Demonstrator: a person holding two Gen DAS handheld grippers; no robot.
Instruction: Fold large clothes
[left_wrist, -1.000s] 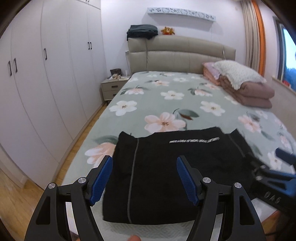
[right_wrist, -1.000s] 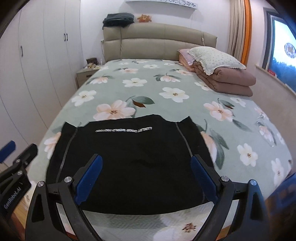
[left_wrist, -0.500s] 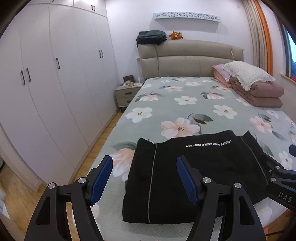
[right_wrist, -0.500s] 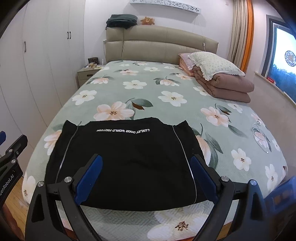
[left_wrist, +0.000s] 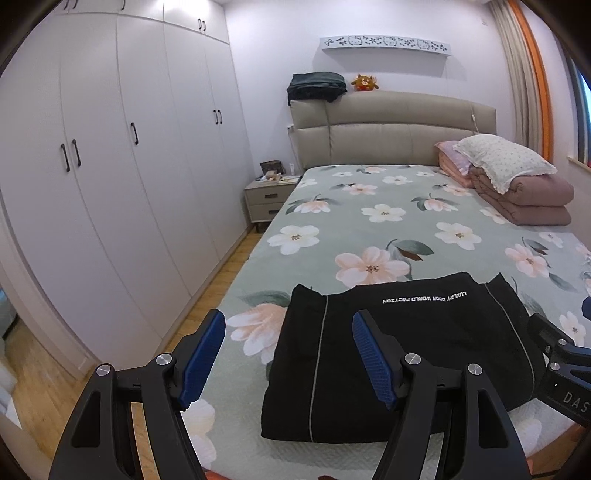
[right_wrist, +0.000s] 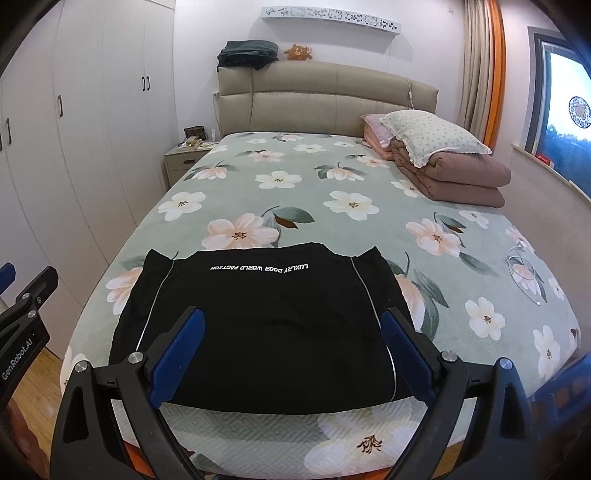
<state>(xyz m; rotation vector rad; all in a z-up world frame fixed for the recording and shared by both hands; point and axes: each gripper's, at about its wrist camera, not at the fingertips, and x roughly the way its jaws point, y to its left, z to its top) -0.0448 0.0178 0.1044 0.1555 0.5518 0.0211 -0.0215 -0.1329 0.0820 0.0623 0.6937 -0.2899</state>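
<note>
Now that both tongs, the left gripper (left_wrist: 288, 354) and right gripper (right_wrist: 291, 350), have drawn back wide open and empty, the black garment (right_wrist: 266, 325) ahead of them looks folded.

Home bedroom: bed (right_wrist: 332, 206), wardrobe (left_wrist: 110, 184), nightstand (left_wrist: 267, 201)

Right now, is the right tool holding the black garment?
No, the right tool hangs open above the folded black garment, and its blue pads grip no cloth.
</note>
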